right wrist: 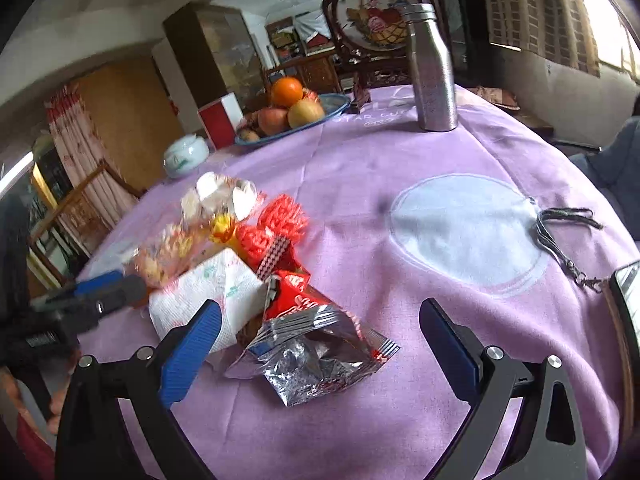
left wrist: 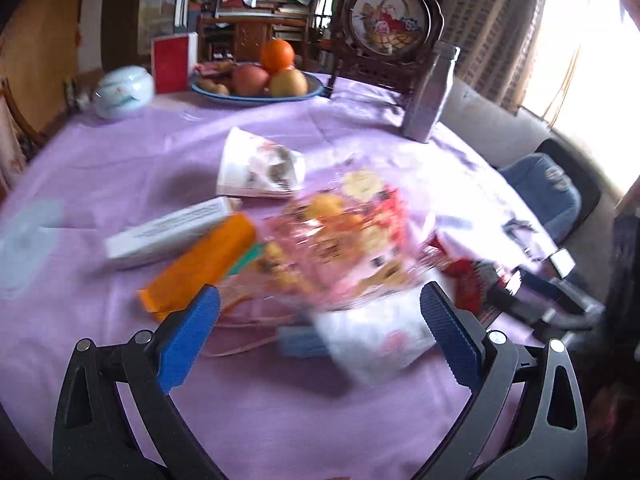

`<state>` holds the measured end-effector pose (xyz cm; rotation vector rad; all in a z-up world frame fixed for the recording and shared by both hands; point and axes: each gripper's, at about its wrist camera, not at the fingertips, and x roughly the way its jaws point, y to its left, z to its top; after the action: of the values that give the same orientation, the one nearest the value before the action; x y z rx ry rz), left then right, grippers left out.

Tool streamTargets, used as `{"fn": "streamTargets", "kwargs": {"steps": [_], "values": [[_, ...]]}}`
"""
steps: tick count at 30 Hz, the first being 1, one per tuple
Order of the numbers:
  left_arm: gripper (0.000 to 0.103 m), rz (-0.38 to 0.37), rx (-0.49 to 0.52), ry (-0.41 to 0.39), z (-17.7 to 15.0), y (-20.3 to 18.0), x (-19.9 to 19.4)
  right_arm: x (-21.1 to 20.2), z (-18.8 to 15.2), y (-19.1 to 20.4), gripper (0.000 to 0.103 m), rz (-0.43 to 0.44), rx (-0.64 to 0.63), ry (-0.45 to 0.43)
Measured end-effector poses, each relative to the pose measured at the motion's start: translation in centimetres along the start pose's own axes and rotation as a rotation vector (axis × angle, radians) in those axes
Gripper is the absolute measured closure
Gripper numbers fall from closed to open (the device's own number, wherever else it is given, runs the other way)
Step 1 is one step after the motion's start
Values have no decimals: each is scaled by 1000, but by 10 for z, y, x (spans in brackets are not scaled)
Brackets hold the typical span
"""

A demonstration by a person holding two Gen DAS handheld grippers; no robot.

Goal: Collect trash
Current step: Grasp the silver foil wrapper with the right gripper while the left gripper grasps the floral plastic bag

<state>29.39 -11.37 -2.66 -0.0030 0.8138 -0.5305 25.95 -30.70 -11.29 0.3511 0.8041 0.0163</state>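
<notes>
A heap of trash lies on the purple tablecloth (left wrist: 280, 412). In the blurred left wrist view, a white tissue pack (left wrist: 372, 340) sits between the wide-apart blue pads of my open left gripper (left wrist: 320, 332). Behind it are a clear printed bag (left wrist: 344, 232), an orange box (left wrist: 200, 264), a white box (left wrist: 168, 232) and a crumpled paper cup (left wrist: 260, 168). My right gripper (right wrist: 320, 344) is open low over a crumpled silver foil wrapper (right wrist: 316, 356). A red wrapper (right wrist: 288, 292), red mesh net (right wrist: 276, 224) and the tissue pack (right wrist: 200, 300) lie just beyond.
At the far edge stand a fruit bowl (left wrist: 256, 80), a metal bottle (left wrist: 432, 92), a white lidded jar (left wrist: 124, 92), a red box (left wrist: 172, 62) and a decorated plate on a stand (left wrist: 388, 20). A key strap (right wrist: 560, 232) and a phone (right wrist: 628, 292) lie at the right.
</notes>
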Motion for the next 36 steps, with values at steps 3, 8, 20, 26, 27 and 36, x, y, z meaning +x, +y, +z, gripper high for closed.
{"fn": "streamTargets", "kwargs": {"steps": [3,8,20,26,27,36], "values": [[6,-89,-80,29,11,1,11,3,-2,10,29,-27,-54,19],[6,-70,-179,110,21,8,42,2,-5,15,69,-7,-80,8],[73,-195,-197,-10,16,20,0,-26,-8,1,63,81,-9,-123],[42,-140,-185,-32,10,21,-25,-29,-10,0,69,86,-6,-134],[30,-107,-191,-42,9,21,-27,-29,-10,1,71,88,-8,-132],[6,-42,-130,24,35,-10,25,-27,-10,-1,70,101,14,-124]]}}
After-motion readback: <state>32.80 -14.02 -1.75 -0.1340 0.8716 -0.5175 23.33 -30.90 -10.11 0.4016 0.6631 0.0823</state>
